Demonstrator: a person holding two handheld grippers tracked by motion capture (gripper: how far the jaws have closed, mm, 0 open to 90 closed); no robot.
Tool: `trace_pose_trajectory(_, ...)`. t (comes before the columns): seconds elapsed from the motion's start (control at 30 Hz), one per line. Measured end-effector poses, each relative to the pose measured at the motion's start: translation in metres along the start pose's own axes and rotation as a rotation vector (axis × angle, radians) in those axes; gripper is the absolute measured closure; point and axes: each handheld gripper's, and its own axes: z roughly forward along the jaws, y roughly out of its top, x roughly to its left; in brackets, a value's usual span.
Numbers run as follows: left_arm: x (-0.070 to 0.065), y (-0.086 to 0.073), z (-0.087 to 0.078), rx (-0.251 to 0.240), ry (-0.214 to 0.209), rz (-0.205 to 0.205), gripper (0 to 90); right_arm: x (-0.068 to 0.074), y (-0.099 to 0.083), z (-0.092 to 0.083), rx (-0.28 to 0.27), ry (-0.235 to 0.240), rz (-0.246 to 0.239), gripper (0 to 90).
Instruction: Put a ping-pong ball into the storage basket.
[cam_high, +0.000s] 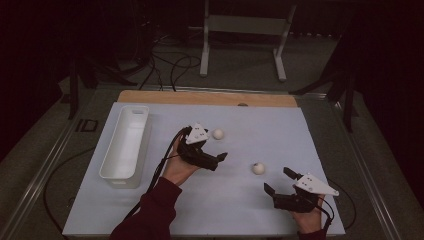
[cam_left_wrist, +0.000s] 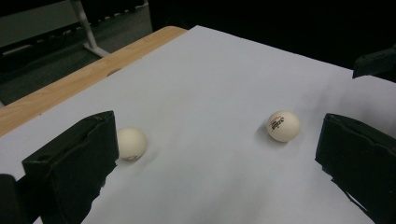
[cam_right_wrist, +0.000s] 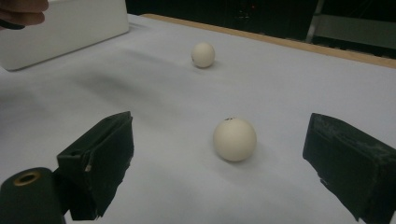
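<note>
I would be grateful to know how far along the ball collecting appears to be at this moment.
Nothing looks done: the white bin appears empty. Nothing is in hand; the left gripper and right gripper are open. Both balls remain on the mat: the far ball and near ball.

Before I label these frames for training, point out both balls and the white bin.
far ball (cam_high: 218, 134): high view, centre of its top.
near ball (cam_high: 258, 168): high view, centre, beside its dark mark.
white bin (cam_high: 108, 169): high view, left rim near its front end.
</note>
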Motion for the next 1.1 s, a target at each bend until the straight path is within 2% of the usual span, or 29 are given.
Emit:
trace_pose_trajectory(0.23,-0.002,0.002,0.006,0.009,-0.009,0.013,0.0,0.000,0.000,0.001,0.003,-0.003,-0.009,8.6)
trace_pose_trajectory(0.7,-0.004,0.002,0.017,0.018,-0.029,0.011,0.0,0.001,0.000,0.001,0.006,-0.005,-0.015,8.5)
trace_pose_trajectory(1.1,-0.013,0.006,0.028,0.015,-0.067,0.033,0.0,0.001,0.000,0.001,0.005,-0.004,-0.014,8.6)
